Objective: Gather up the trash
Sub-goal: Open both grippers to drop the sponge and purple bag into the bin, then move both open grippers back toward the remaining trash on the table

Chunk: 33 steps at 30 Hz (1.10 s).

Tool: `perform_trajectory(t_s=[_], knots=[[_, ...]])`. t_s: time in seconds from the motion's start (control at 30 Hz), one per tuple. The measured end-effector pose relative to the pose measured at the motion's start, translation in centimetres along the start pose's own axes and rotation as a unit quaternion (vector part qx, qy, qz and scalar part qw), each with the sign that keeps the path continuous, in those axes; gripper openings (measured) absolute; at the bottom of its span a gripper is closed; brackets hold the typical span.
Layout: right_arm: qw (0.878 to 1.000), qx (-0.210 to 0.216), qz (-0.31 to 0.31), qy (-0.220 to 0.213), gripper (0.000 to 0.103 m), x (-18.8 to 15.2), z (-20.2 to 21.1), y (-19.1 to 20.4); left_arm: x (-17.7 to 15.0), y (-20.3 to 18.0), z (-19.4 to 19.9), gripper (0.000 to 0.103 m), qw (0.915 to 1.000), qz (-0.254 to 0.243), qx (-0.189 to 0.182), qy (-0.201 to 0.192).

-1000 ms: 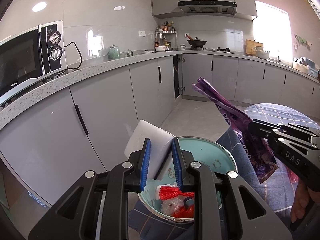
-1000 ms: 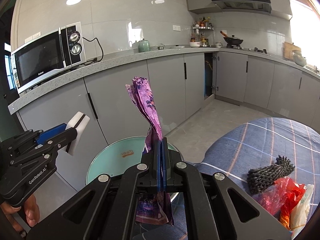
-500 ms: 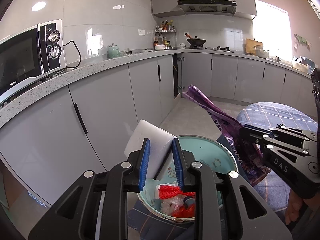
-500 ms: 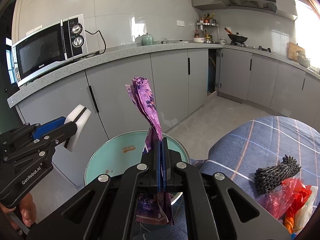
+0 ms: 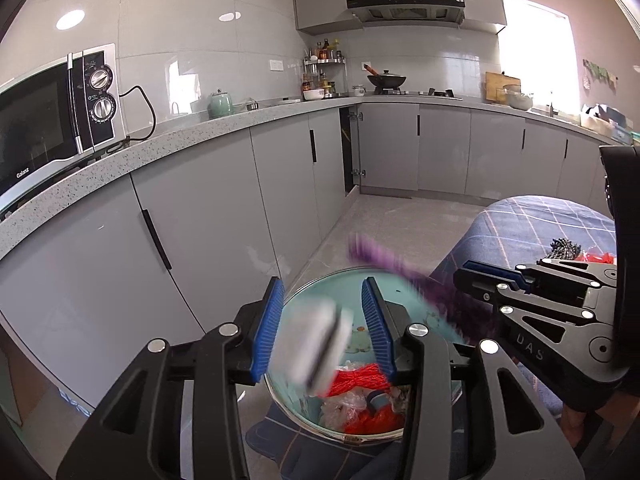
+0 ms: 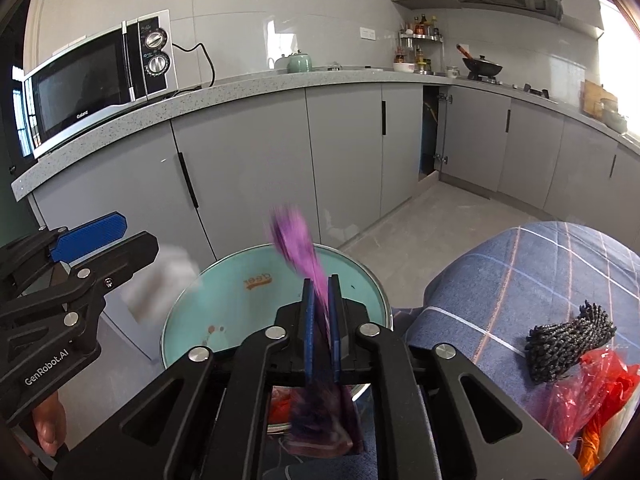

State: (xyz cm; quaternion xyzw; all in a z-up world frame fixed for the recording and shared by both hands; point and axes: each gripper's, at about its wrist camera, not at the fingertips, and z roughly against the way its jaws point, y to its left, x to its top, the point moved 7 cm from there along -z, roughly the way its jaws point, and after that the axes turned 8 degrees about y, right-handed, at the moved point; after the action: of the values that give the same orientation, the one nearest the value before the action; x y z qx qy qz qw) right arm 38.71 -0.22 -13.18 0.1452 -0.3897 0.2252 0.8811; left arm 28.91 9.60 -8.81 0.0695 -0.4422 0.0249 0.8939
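My left gripper [image 5: 322, 282] hangs over the round teal bin [image 5: 332, 294], its jaws opening. A white sponge [image 5: 316, 344], blurred, drops between the blue pads without touching them. Red netting and clear plastic [image 5: 360, 396] lie in the bin. My right gripper [image 6: 320, 280] is over the same bin [image 6: 224, 296], its jaws opening a little. The purple wrapper [image 6: 296, 240] is blurred and slides down between its pads. From the left wrist view the wrapper [image 5: 384, 260] streaks in front of the right gripper [image 5: 464, 274]. The sponge [image 6: 160, 280] shows under the left gripper [image 6: 132, 236].
A table under a blue checked cloth [image 6: 520, 280] stands right of the bin, with a black bundle [image 6: 568, 336] and a red plastic bag [image 6: 592, 392] on it. Grey cabinets [image 5: 200, 220] run behind the bin, with a microwave [image 5: 52, 128] on the counter.
The left jaws have spread and the sponge has left them, falling toward the bin. The right gripper sank a little, its jaws parted, and the purple wrapper is slipping down.
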Motion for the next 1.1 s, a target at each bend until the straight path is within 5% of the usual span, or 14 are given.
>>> perform_trajectory(t_s=[0.23,0.63,0.77,1.1], knots=[[1.0,-0.003,-0.009,-0.002,0.017,0.0,0.1,-0.4,-0.1,0.3,-0.2,0.054,1.0,0.006,0.006,0.001],[1.0,-0.01,-0.012,-0.003,0.019,-0.7,0.5,-0.8,-0.2,0.1,0.0,0.056,0.9999,0.006,0.008,0.001],[1.0,-0.017,-0.012,-0.006,0.024,-1.0,1.3,-1.0,-0.2,0.1,0.1,0.068,0.9998,0.009,0.016,-0.003],[0.999,-0.046,-0.025,-0.009,0.027,-2.4,4.0,-2.7,-0.6,-1.3,0.3,0.068,1.0,0.0,0.006,0.002]])
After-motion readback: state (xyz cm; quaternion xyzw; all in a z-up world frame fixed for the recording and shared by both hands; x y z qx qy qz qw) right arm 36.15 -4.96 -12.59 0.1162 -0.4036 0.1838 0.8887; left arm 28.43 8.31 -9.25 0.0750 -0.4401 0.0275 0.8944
